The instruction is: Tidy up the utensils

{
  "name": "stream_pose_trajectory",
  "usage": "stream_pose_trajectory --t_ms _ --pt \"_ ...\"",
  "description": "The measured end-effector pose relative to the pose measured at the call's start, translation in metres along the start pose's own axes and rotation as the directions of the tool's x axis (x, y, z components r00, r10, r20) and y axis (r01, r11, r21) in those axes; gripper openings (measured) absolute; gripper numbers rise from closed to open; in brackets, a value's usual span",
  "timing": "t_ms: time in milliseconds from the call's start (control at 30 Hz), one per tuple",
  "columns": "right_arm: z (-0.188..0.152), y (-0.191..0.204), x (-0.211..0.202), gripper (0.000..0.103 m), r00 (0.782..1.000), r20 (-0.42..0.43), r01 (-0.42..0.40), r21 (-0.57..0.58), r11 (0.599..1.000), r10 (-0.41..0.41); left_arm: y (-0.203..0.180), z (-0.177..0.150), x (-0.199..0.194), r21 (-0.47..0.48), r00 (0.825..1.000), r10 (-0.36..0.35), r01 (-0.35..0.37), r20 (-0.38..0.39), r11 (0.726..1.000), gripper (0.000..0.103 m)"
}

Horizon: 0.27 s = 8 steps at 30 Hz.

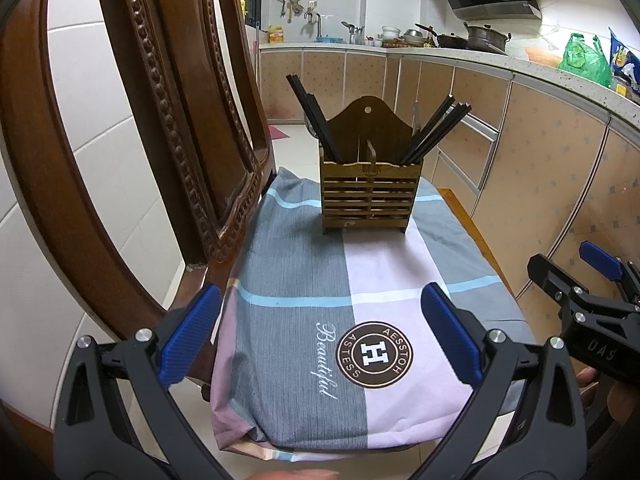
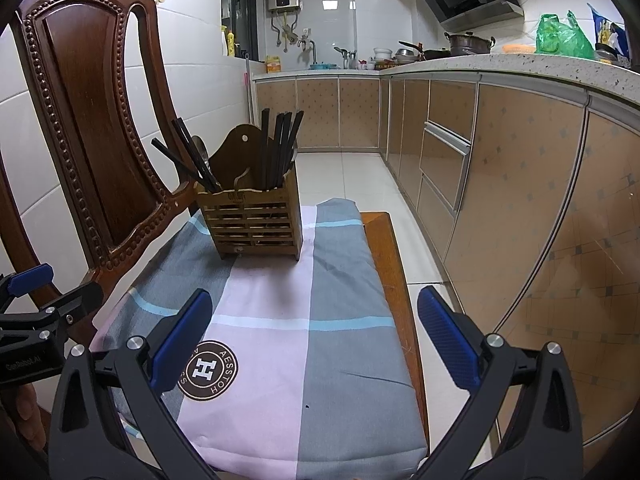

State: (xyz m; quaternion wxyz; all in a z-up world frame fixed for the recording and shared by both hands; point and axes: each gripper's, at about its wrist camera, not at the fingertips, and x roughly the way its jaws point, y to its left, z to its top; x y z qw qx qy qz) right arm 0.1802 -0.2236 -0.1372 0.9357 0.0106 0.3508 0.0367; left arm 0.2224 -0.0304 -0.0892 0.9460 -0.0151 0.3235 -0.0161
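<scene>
A slatted wooden utensil holder (image 1: 370, 196) (image 2: 252, 222) stands upright at the far end of a cloth-covered chair seat (image 1: 304, 272) (image 2: 340, 280). Black chopsticks lean out of its left compartment (image 1: 316, 120) (image 2: 192, 164) and its right compartment (image 1: 434, 130) (image 2: 280, 148). A spoon handle (image 2: 202, 152) shows behind the left bunch. My left gripper (image 1: 320, 334) hangs open over the near end of the cloth, with nothing between its blue pads. My right gripper (image 2: 314, 340) is open too, also short of the holder. Each gripper shows at the edge of the other's view (image 1: 576, 280) (image 2: 44, 300).
The carved wooden chair back (image 1: 168, 100) (image 2: 92, 120) rises to the left of the holder. Kitchen cabinets (image 1: 540, 168) (image 2: 520, 184) run along the right under a worktop with pots (image 2: 468, 44) and a green bag (image 2: 560, 38). Tiled floor (image 2: 352, 184) lies beyond the seat.
</scene>
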Motion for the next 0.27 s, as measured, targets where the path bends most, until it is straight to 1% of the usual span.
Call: stream_pose_trajectory --t_ms 267 --pt "0.0000 0.0016 0.0004 0.100 1.000 -0.004 0.001 -0.003 1.000 -0.001 0.0006 0.0001 0.0019 0.000 1.000 -0.014 0.014 -0.005 1.000 0.099"
